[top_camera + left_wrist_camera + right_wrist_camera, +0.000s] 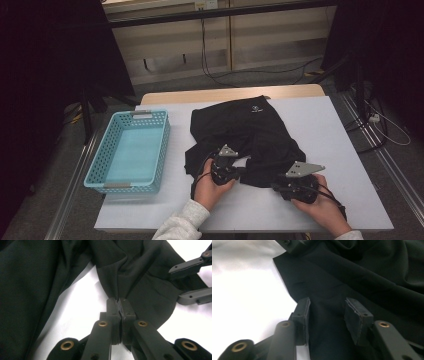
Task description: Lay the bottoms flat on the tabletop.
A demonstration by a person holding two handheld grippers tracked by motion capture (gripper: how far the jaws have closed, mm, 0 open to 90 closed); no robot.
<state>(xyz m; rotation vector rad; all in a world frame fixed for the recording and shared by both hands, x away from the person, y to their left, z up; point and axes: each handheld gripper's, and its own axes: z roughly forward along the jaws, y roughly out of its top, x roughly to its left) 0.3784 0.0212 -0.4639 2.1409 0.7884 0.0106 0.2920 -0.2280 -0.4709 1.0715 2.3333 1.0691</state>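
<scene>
A black garment (250, 130) with a small white logo lies crumpled on the white table (325, 135). My left gripper (241, 170) is at the garment's near edge, and in the left gripper view it (119, 303) is shut on a pinched fold of the black cloth (140, 285). My right gripper (276, 186) sits at the near right hem, pointing left. In the right gripper view it (327, 311) stands open with the cloth (362, 277) lying between and under its jaws. The right gripper's open fingers (192, 263) also show at the right of the left gripper view.
A turquoise plastic basket (102, 175) with nothing in it stands at the table's left. Bare white tabletop lies right of the garment and along the near edge. Cables run across the floor behind the table.
</scene>
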